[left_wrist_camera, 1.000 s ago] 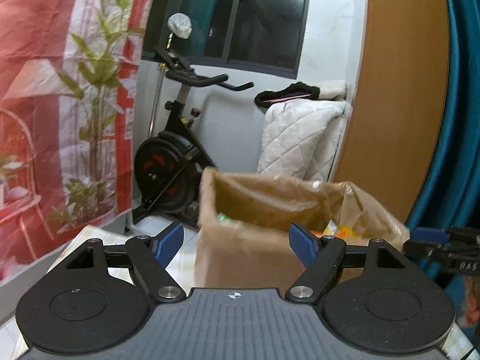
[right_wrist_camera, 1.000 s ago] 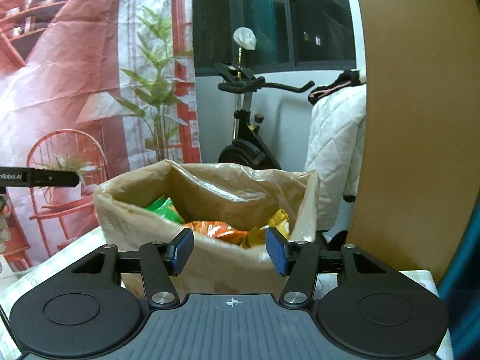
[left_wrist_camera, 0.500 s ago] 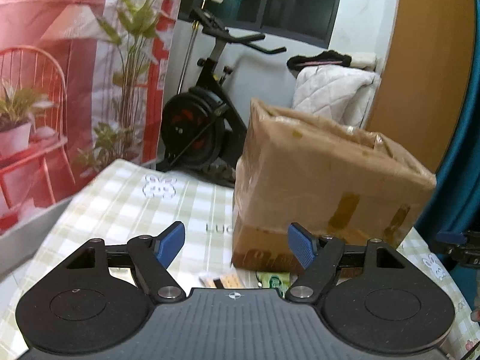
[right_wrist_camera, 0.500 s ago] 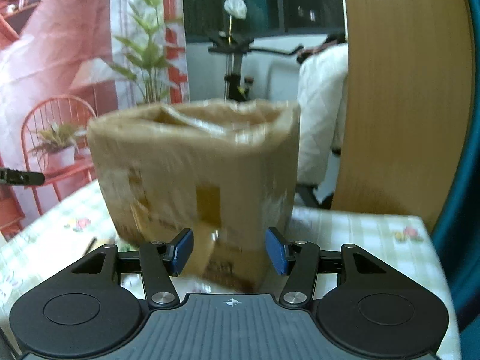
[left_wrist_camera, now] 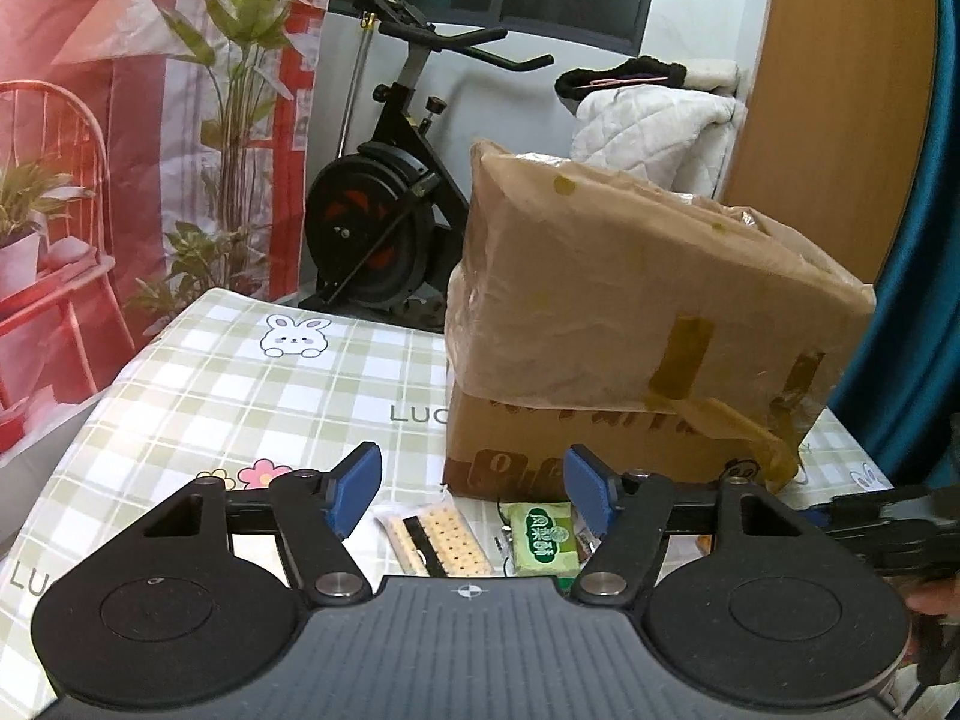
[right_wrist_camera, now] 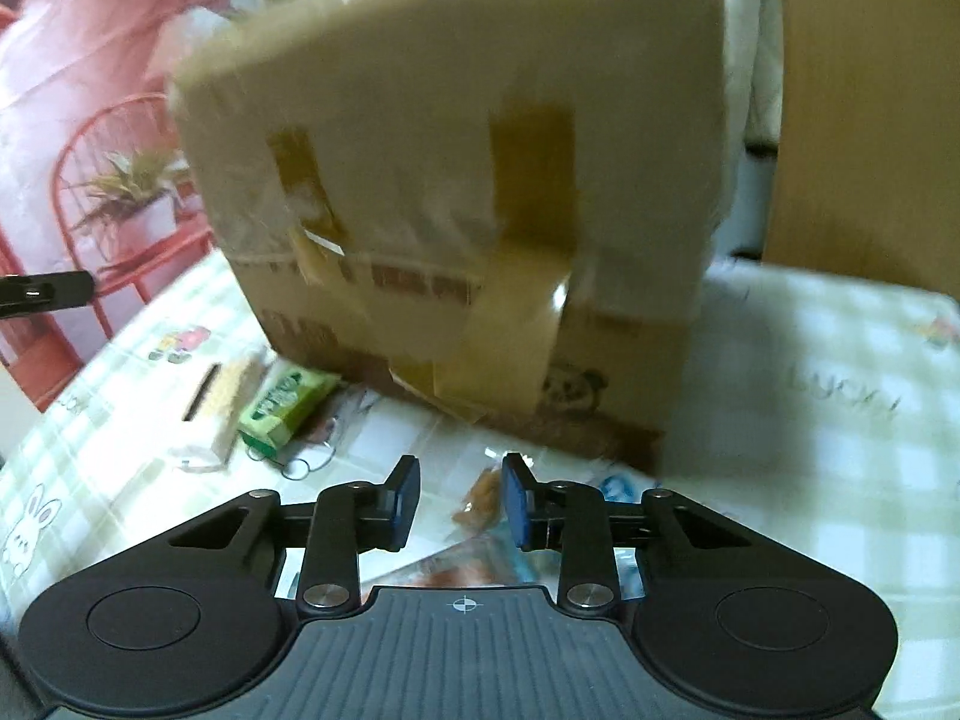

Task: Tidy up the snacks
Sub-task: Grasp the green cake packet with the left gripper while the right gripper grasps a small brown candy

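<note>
A taped cardboard box (left_wrist_camera: 630, 330) lined with a brown bag stands on the checked tablecloth (left_wrist_camera: 240, 384); it also fills the right wrist view (right_wrist_camera: 468, 210). In front of it lie a cracker packet (left_wrist_camera: 441, 540) and a green snack packet (left_wrist_camera: 543, 540); both show in the right wrist view, cracker packet (right_wrist_camera: 225, 396) and green packet (right_wrist_camera: 288, 399). My left gripper (left_wrist_camera: 471, 489) is open and empty, low over these packets. My right gripper (right_wrist_camera: 459, 501) is open over a small clear snack bag (right_wrist_camera: 480, 495) with brown pieces, its fingers on either side, not gripping it.
An exercise bike (left_wrist_camera: 390, 210) and a white quilt (left_wrist_camera: 654, 120) stand behind the table. A red printed curtain (left_wrist_camera: 120, 90) hangs on the left, a wooden panel (left_wrist_camera: 840, 90) on the right. A wire clip (right_wrist_camera: 300, 468) lies near the green packet.
Both grippers have dropped from the box's open top to the table in front of it. The right gripper now straddles the small clear snack bag.
</note>
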Available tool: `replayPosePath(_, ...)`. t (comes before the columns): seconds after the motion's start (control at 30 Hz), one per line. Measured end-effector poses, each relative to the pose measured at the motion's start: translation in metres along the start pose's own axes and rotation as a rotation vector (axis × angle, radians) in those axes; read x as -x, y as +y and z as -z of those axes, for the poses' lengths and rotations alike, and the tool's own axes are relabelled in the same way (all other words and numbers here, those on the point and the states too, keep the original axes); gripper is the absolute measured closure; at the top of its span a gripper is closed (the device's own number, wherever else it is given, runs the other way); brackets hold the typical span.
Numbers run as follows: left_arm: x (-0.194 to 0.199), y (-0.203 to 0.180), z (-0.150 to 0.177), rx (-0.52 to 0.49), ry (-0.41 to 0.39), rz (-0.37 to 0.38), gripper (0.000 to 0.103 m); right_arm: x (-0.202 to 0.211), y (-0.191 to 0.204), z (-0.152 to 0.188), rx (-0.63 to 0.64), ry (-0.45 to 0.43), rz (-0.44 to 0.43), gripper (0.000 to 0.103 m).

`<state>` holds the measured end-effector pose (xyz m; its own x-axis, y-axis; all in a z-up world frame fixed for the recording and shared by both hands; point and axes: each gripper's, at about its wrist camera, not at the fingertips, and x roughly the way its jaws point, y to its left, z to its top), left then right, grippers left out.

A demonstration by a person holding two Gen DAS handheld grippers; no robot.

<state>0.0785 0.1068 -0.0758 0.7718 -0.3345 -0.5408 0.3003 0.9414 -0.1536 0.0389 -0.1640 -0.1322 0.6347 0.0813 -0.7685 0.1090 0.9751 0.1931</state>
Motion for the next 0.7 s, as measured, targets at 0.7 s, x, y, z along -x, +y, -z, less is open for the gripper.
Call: replayPosePath(0.7, -0.05, -0.01, 0.025, -0.032, 0.129, 0.081, 0.044, -0.028, 0.017, 0.005, -0.017, 0.011, 0.025, 0.088)
